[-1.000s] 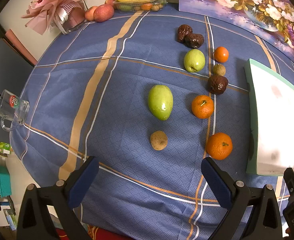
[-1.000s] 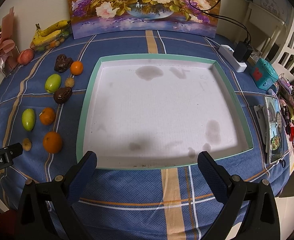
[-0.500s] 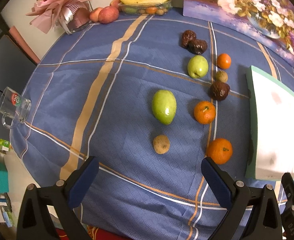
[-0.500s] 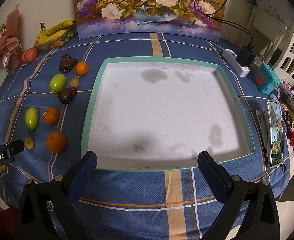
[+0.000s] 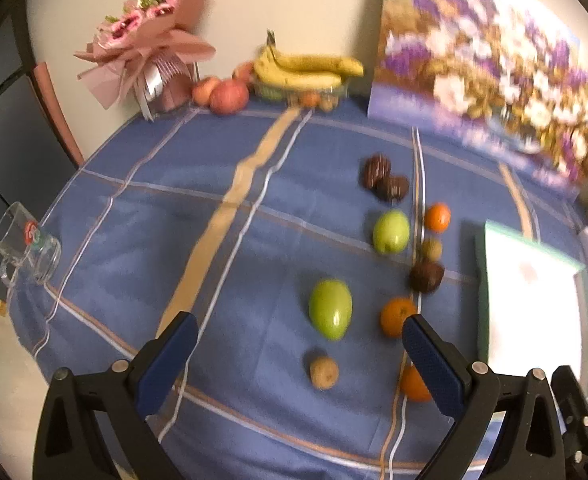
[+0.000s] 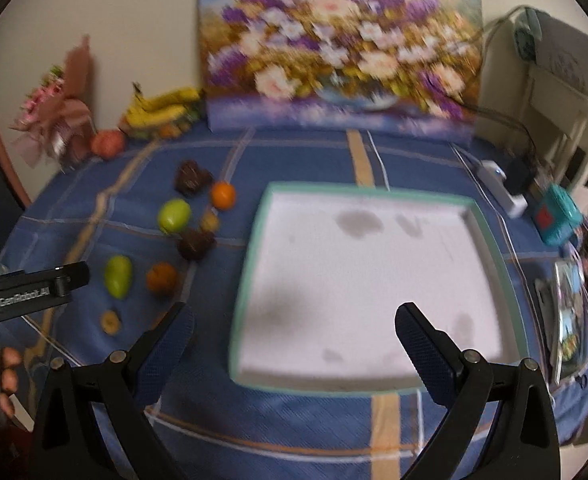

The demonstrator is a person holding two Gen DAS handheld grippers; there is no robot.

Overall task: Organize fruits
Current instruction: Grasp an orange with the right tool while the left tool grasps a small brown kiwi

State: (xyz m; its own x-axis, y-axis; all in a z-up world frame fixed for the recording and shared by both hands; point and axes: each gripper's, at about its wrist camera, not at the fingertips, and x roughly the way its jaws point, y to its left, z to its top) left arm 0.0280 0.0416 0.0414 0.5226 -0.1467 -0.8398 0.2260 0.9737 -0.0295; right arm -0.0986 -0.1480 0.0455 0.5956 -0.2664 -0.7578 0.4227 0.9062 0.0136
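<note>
Loose fruit lies on the blue cloth left of a white tray with a green rim (image 6: 494, 248) (image 5: 481, 280). Nearest my left gripper (image 5: 298, 344), which is open and empty above the table's near edge, are a large green fruit (image 5: 330, 314), a small brown fruit (image 5: 324, 372) and two oranges (image 5: 397, 316) (image 5: 412, 384). Farther back sit a dark wrinkled fruit (image 5: 426, 276), a green apple (image 5: 390, 231), a small orange (image 5: 437, 217) and two more dark fruits (image 5: 384, 180). My right gripper (image 6: 294, 334) hangs open and empty over the tray's near edge.
A glass mug (image 5: 27, 240) stands at the table's left edge. Bananas (image 5: 306, 68), apples (image 5: 227, 96) and a bouquet (image 5: 145, 60) line the back wall beside a flower painting (image 6: 338, 64). A power strip (image 6: 502, 188), teal box (image 6: 558, 214) and clutter sit right of the tray.
Both cameras have tilted up and drawn back, so the back wall and painting now show. The fruits and the tray have not moved. Both grippers stay open.
</note>
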